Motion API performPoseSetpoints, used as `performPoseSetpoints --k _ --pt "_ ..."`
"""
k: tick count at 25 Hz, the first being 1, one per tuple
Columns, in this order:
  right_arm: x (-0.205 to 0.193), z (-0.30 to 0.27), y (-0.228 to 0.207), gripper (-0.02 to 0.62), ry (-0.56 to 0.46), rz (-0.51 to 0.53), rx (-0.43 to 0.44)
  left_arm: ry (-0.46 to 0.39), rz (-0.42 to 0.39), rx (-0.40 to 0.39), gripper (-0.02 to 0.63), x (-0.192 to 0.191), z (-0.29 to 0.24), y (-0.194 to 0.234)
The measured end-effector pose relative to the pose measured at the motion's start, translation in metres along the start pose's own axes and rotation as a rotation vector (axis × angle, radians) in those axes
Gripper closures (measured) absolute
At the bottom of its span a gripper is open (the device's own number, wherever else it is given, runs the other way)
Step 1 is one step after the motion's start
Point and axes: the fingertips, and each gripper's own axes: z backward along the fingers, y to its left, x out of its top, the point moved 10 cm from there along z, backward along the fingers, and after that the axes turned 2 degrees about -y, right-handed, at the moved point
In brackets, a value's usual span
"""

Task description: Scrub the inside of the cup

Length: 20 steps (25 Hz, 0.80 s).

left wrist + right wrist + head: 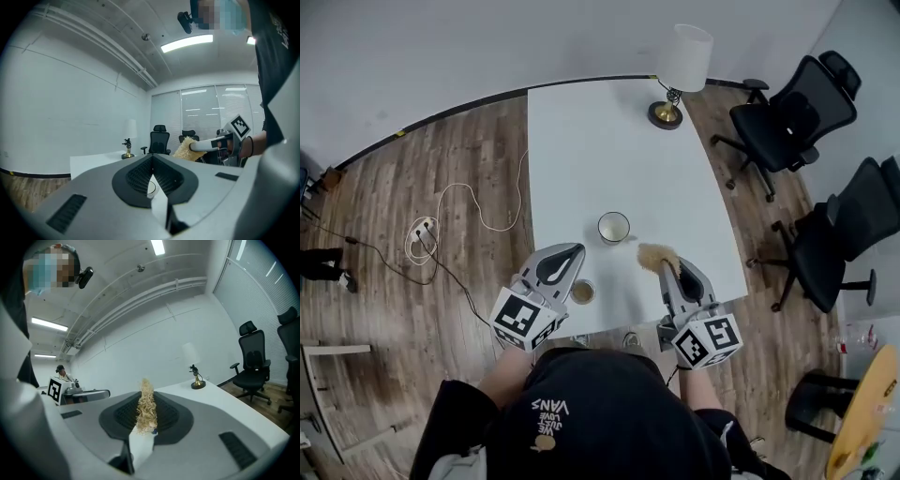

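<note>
The left tool (567,258), low and left of centre, was clenched shut on nothing. The right tool (673,272) gripped a tan fibrous scrubber (654,254). The cup (614,227) stood upright mid-frame on the white surface (581,141), near both tools and touching neither.

Cup (150,188) mostly behind the fingers (136,178) of the left gripper (152,161), only a rim sliver visible.
</note>
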Motion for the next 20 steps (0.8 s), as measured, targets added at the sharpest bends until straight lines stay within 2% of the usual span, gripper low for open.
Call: performPoseSetpoints --k 4,8,20 --pt "-0.002 0.0 0.008 0.525 -0.007 -0.006 -0.05 0.006 -0.003 -0.052 0.595 -0.001 -0.004 0.009" --pt "-0.004 0.0 0.007 0.525 -0.005 -0.011 -0.061 0.016 0.005 -0.066 0.595 -0.005 -0.009 0.011" --pt "0.006 -0.021 -0.037 0.525 0.03 -0.01 0.039 0.022 -0.005 0.021 0.595 -0.007 -0.038 -0.002"
